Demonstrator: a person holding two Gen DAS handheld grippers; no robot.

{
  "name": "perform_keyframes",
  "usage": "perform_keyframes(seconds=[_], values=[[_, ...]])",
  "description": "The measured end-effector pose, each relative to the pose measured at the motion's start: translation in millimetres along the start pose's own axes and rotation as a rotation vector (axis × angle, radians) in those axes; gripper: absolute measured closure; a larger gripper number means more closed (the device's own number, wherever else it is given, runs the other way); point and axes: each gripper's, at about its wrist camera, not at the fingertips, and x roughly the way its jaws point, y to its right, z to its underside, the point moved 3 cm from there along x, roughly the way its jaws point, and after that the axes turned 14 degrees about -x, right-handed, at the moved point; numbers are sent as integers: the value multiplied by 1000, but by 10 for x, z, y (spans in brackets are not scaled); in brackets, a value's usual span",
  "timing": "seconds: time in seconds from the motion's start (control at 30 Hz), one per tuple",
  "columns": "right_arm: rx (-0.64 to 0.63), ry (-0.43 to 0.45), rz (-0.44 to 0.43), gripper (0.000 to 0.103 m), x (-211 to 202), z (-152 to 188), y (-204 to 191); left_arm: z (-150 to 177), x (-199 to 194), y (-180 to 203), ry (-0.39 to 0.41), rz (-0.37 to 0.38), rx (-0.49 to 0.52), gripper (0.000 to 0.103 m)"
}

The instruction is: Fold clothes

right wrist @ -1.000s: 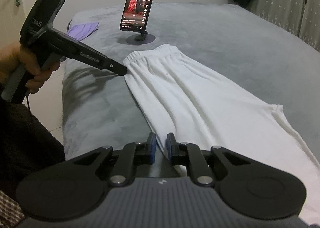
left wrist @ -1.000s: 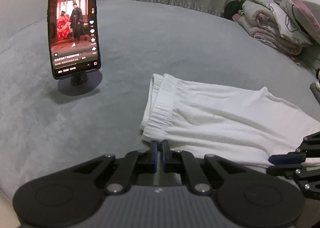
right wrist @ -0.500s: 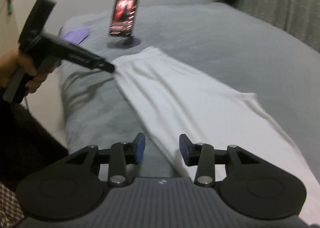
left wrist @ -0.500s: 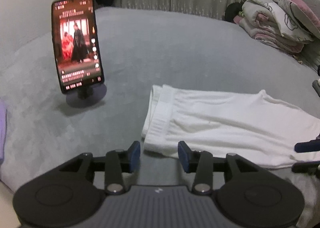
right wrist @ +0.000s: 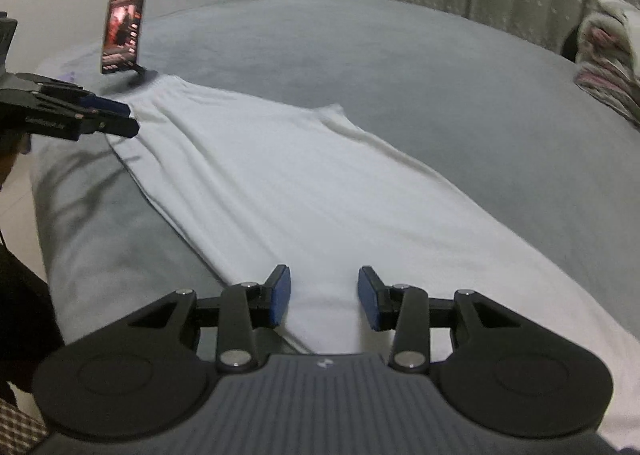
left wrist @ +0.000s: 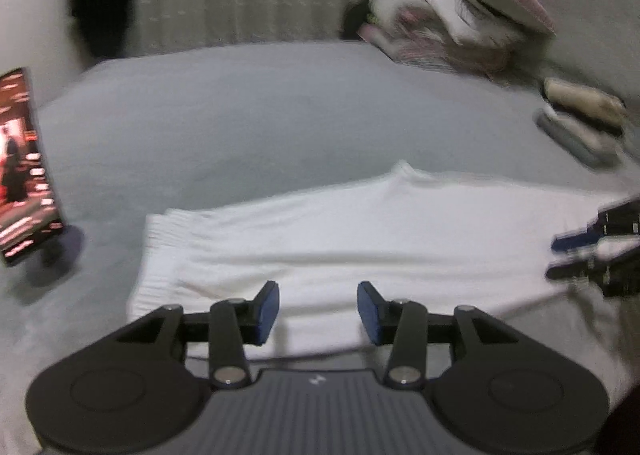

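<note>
On grey plush bed (right wrist: 400, 67), long white elastic-waist trousers (right wrist: 280, 183) spread flat for folding; left gripper (left wrist: 318, 307) and right gripper (right wrist: 324, 297) jaws spread, pinching nothing.

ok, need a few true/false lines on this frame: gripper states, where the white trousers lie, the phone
1. Both grippers are open. True: left gripper and right gripper have their jaws apart, nothing between them.
2. The white trousers hang in the air. False: they lie flat on the grey bed.
3. The phone lies flat on the bed. False: it stands upright on a stand near the waistband.
4. Folded bedding is piled at the bed's far end. True.
</note>
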Motion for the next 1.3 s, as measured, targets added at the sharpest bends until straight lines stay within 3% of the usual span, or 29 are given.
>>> perform_keyframes(seconds=[0.13, 0.33, 0.5, 0.83, 1.0, 1.3], values=[[4, -6, 15, 61, -169, 169, 72, 53, 110, 34, -81, -24, 23, 58], [38, -25, 52, 61, -453, 425, 240, -41, 110, 190, -68, 33, -10, 58], [172, -25, 157, 57, -739, 698, 598, -117, 121, 372, -55, 91, -23, 58], [488, -65, 391, 57, -1235, 1324, 1327, -70, 433, 1444, -74, 275, 207, 58], [590, -80, 488, 57, -1454, 1644, 1608, -75, 736, 2074, -121, 385, 243, 54], [724, -43, 527, 57, -1683, 2024, 1913, -152, 1265, 3443, -160, 547, 335, 49]])
